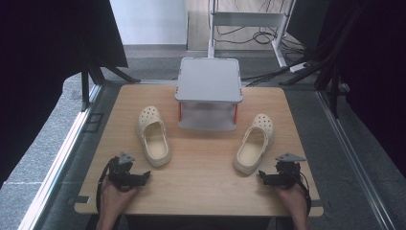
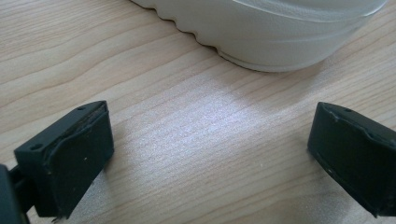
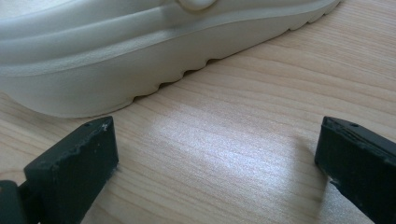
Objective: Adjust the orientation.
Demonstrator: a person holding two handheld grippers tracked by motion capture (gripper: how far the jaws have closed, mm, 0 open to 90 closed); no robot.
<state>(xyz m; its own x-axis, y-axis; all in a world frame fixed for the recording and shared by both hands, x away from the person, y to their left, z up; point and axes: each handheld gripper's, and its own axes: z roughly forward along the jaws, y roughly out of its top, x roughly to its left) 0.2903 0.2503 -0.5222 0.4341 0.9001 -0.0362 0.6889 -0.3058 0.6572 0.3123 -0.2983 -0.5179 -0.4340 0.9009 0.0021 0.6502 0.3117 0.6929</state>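
Two cream foam clogs lie on my pale wooden table (image 1: 201, 191), one on each side of a grey two-tier plastic shelf (image 1: 208, 79) standing at twelve o'clock. The left clog (image 1: 153, 135) sits toward ten o'clock from table centre, the right clog (image 1: 255, 142) toward three, both with heels toward me.

My left gripper (image 1: 143, 176) rests low at seven o'clock, jaws spread wide with nothing between them; in the left gripper view the clog's heel (image 2: 275, 32) is just ahead, apart from the pads. My right gripper (image 1: 262, 176) at five o'clock is equally released, and the right gripper view shows the ridged sole edge (image 3: 154, 60) close by its left jaw, not touching.

To start well, I judge each gripper should come forward and rise a little so one pad goes inside the heel rim and the other outside; a bite on the sole alone would likely slip off the soft foam.

Hard to read: the shelf's lower tier is shadowed, and both gripper views cut the clogs off, so I cannot see the heel rims from there.
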